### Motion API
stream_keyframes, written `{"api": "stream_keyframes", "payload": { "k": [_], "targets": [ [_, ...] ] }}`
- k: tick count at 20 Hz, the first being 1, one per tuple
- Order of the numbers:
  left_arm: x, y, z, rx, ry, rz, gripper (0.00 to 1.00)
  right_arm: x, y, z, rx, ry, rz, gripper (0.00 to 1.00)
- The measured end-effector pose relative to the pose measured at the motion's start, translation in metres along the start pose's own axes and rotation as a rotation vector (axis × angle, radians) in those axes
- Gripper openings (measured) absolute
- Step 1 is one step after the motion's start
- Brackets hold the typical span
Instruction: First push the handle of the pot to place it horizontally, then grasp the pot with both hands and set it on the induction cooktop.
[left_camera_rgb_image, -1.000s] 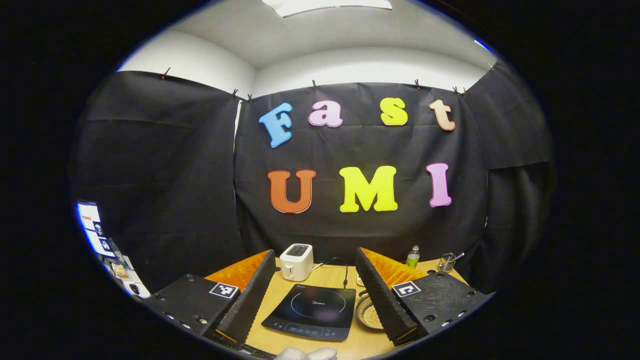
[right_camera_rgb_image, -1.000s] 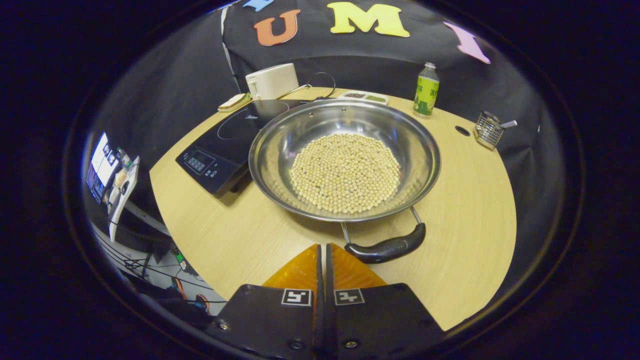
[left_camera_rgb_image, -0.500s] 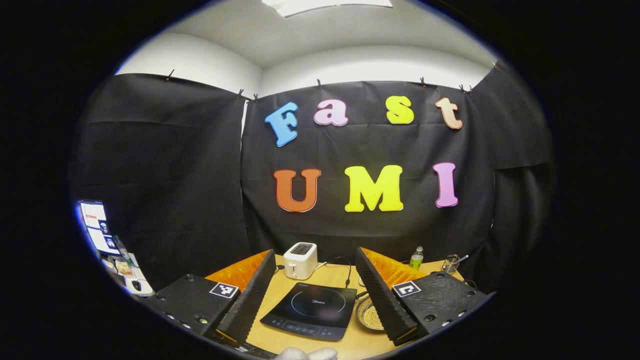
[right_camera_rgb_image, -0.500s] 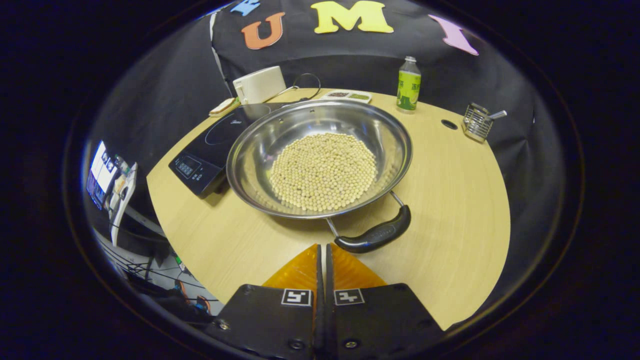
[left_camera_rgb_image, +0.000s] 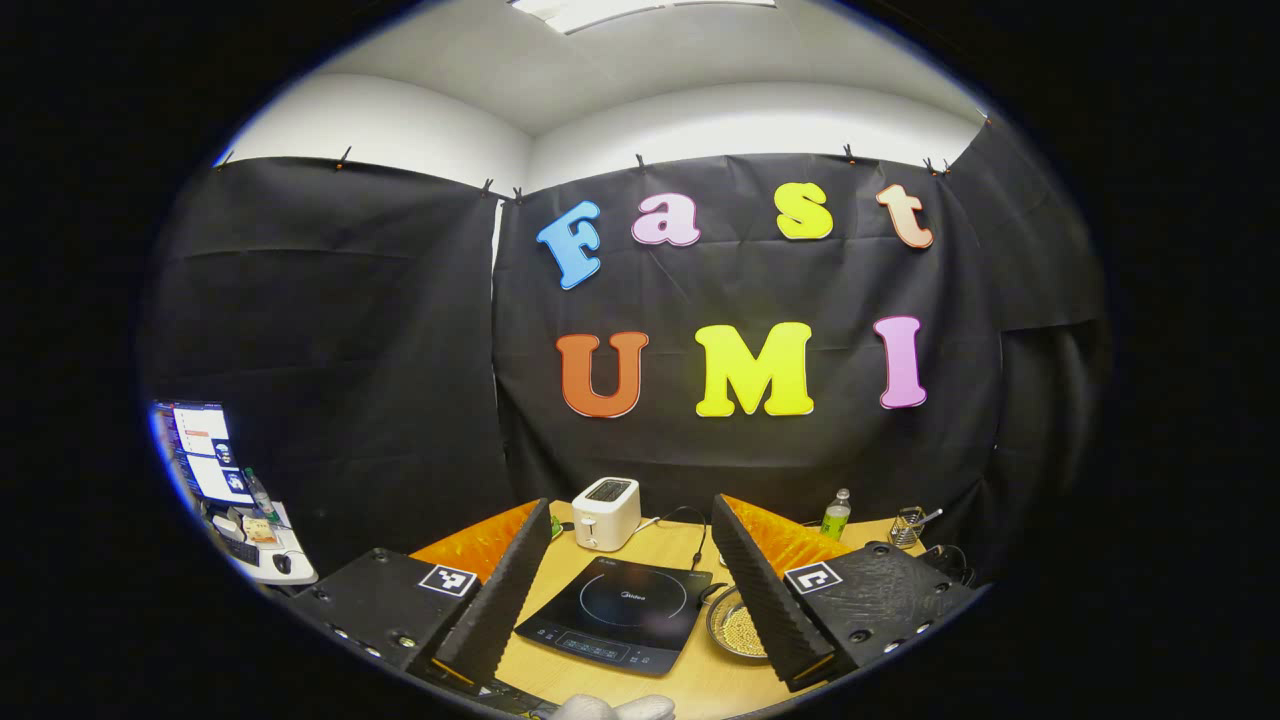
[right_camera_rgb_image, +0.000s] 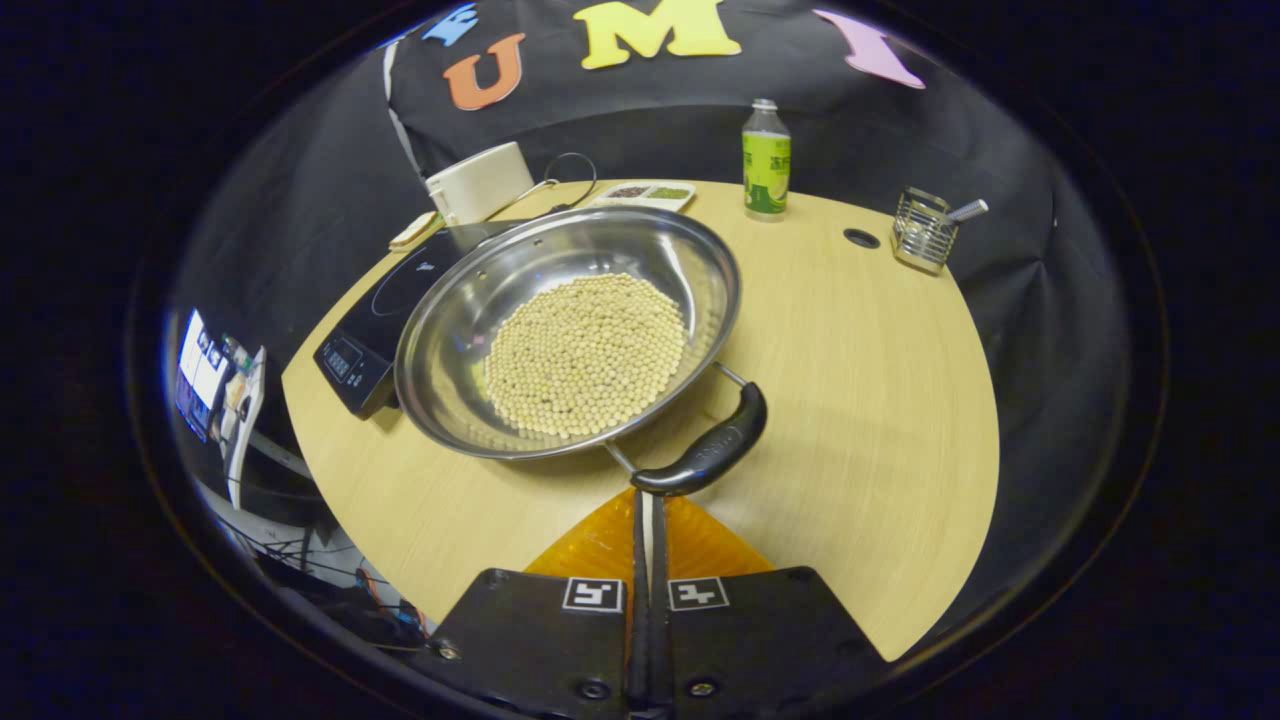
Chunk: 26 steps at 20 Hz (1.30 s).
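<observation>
Wooden surface (right_camera_rgb_image: 880, 400) in a black-draped booth | induction cooktop (right_camera_rgb_image: 375, 320) at left, pot (right_camera_rgb_image: 570, 335) of beans touching its edge | left gripper (left_camera_rgb_image: 630, 585) raised, jaws wide, seemingly waiting | right gripper (right_camera_rgb_image: 648, 500) jaws pressed together, tips at pot handle (right_camera_rgb_image: 705, 455), likely for pushing.

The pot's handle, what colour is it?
Black; the handle of the steel pot shows best in the right gripper view.
</observation>
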<state>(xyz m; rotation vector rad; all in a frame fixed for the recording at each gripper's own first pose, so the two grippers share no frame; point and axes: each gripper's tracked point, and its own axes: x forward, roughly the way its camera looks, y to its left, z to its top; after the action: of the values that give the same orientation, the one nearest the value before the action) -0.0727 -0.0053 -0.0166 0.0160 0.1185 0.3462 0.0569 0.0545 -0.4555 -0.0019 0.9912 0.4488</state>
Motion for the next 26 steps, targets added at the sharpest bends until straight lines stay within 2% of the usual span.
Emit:
{"api": "stream_keyframes", "payload": {
  "k": [2,3,4,8,9,10,11,14,15,17,22,26],
  "targets": [
    [-0.002,-0.005,-0.002,-0.001,0.007,0.022,0.96,-0.001,-0.011,0.007,-0.01,-0.002,-0.008,0.04],
    [-0.003,-0.007,-0.004,-0.004,0.014,0.032,0.96,0.001,-0.014,0.009,-0.016,-0.004,-0.007,0.0],
    [-0.005,-0.01,-0.005,-0.008,0.019,0.04,0.96,0.002,-0.016,0.013,-0.015,-0.001,0.001,0.04],
    [-0.016,-0.014,-0.004,-0.004,0.022,0.087,0.96,0.007,-0.028,0.025,-0.013,0.0,0.015,0.04],
    [-0.019,-0.014,-0.004,-0.003,0.023,0.099,0.96,0.008,-0.031,0.027,-0.016,-0.001,0.017,0.0],
    [-0.022,-0.015,-0.006,-0.002,0.027,0.111,0.96,0.009,-0.035,0.031,-0.018,-0.002,0.02,0.04],
    [-0.025,-0.016,-0.006,-0.002,0.03,0.122,0.96,0.01,-0.038,0.034,-0.021,-0.003,0.022,0.0],
    [-0.028,-0.017,-0.011,-0.003,0.043,0.151,0.96,0.014,-0.049,0.044,-0.02,-0.005,0.024,0.03],
    [-0.028,-0.018,-0.011,-0.004,0.044,0.158,0.96,0.016,-0.053,0.047,-0.017,-0.003,0.02,0.0],
    [-0.028,-0.019,-0.014,-0.004,0.048,0.17,0.96,0.019,-0.06,0.055,-0.016,-0.006,0.014,0.04],
    [-0.023,-0.026,-0.019,0.003,0.057,0.171,0.96,0.022,-0.07,0.064,-0.017,-0.01,0.001,0.0],
    [-0.01,-0.03,-0.017,0.014,0.049,0.133,0.96,0.018,-0.07,0.064,-0.002,-0.024,-0.014,0.0]
  ]
}}
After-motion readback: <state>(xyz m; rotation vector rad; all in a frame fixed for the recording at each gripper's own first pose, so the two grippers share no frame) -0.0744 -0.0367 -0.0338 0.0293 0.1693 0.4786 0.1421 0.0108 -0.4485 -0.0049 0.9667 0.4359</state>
